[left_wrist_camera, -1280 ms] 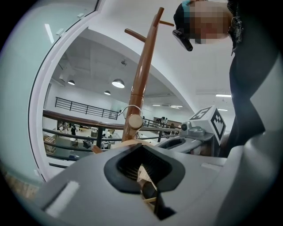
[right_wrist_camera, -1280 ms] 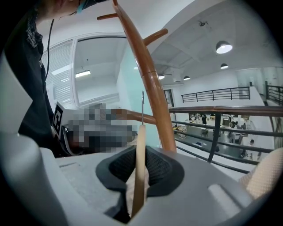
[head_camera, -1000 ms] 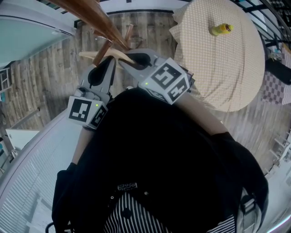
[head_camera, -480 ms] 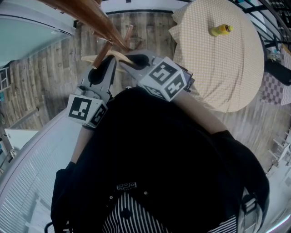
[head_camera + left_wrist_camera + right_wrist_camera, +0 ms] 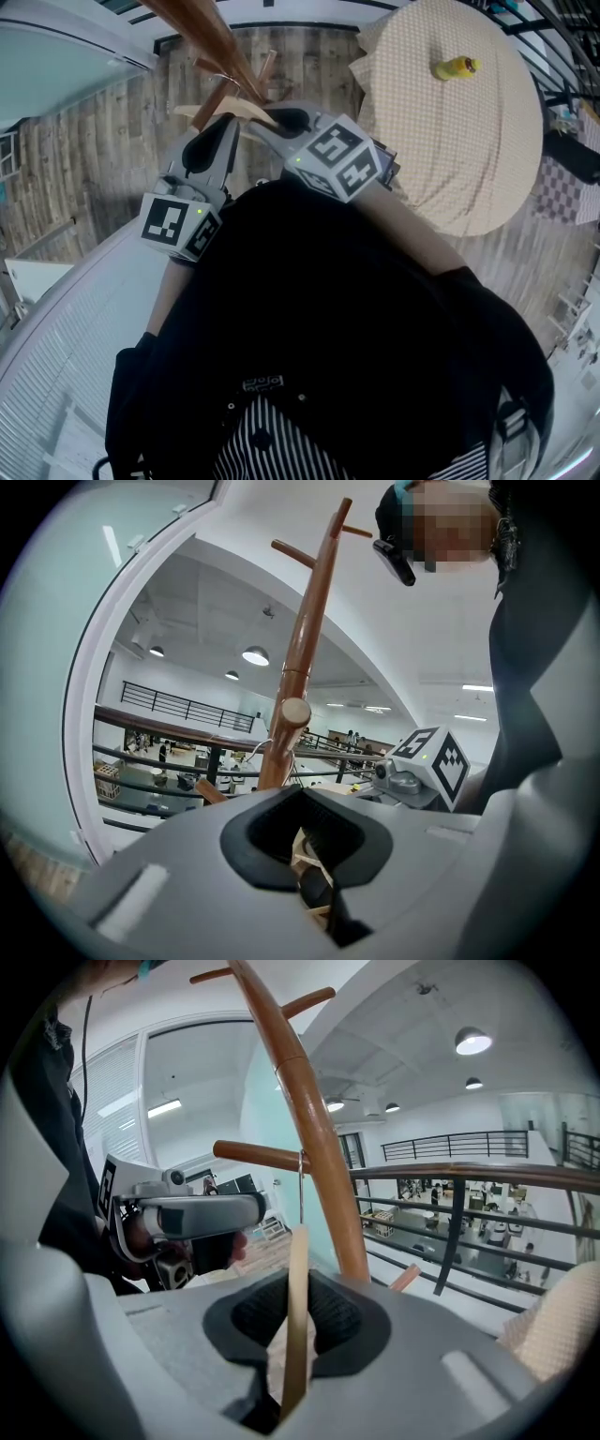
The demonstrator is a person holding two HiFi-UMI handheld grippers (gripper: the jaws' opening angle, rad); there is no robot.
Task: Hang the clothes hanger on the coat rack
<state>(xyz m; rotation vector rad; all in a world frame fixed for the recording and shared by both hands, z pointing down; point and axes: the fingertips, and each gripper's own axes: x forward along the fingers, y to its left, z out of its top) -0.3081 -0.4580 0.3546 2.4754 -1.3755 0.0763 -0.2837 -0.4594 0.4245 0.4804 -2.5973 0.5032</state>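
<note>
Jaws of the left gripper (image 5: 223, 125) and of the right gripper (image 5: 274, 120) are both closed on the clothes hanger (image 5: 248, 112). The hanger is of pale wood and is held at about eleven o'clock in the head view. It lies just beneath the brown pole of the coat rack (image 5: 211, 37), which slants in from twelve o'clock. The left gripper is set on the hanger's nine-o'clock side and the right gripper on its three-o'clock side.

In the right gripper view the hanger's thin edge stands upright between the dark pads and is pressed from both sides. From its top a wire hook (image 5: 301, 1190) runs toward twelve o'clock and meets a peg (image 5: 258, 1155) of the rack. Whether the hook bears on that peg cannot be told.

In the left gripper view the pads are drawn narrow, with pale wood caught in the gap, and the pole rises at twelve o'clock.

A round table (image 5: 469, 159) under a checked cloth is seen at two o'clock in the head view, well apart from the rack. A yellow bottle (image 5: 456, 66) lies on it.
</note>
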